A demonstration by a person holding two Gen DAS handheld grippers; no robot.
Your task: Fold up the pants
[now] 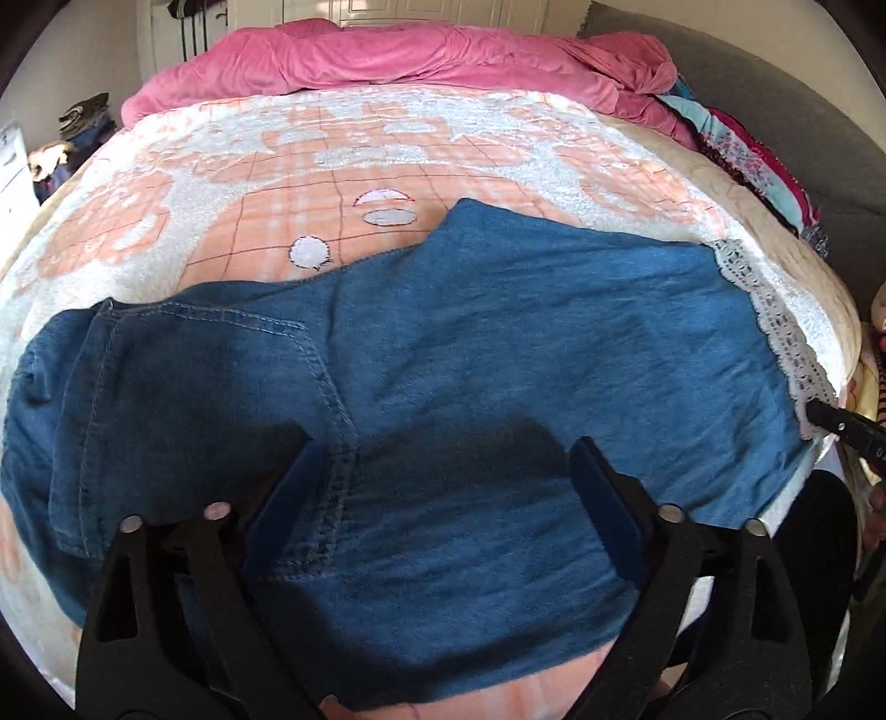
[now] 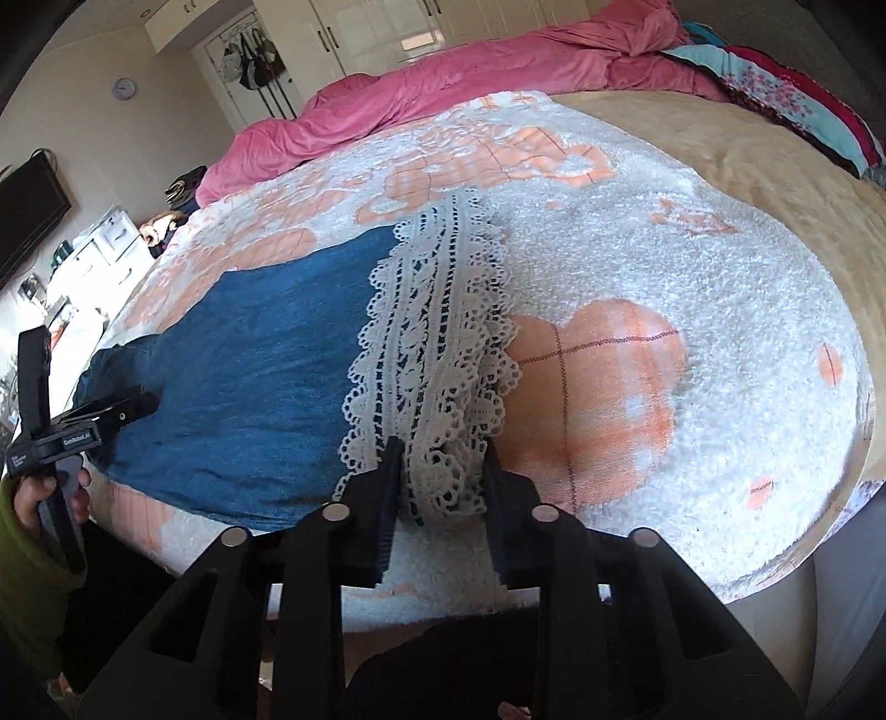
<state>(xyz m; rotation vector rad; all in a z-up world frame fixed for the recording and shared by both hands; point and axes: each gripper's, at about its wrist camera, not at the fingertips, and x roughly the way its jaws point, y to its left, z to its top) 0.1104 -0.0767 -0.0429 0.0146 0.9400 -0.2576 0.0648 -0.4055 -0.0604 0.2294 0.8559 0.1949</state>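
Note:
Blue denim pants with a white lace hem lie flat across a peach-and-white blanket on a bed. My left gripper is open, its jaws wide apart just above the waist and back-seam area. In the right wrist view the pants stretch leftward and the lace hem lies in front. My right gripper is open, its jaws straddling the lace hem's near corner without closing on it. The left gripper shows at the far left over the waist end.
A pink duvet is bunched at the bed's far side. Patterned pillows lie at the right by a grey headboard. Wardrobes, a dresser and a wall TV stand beyond the bed.

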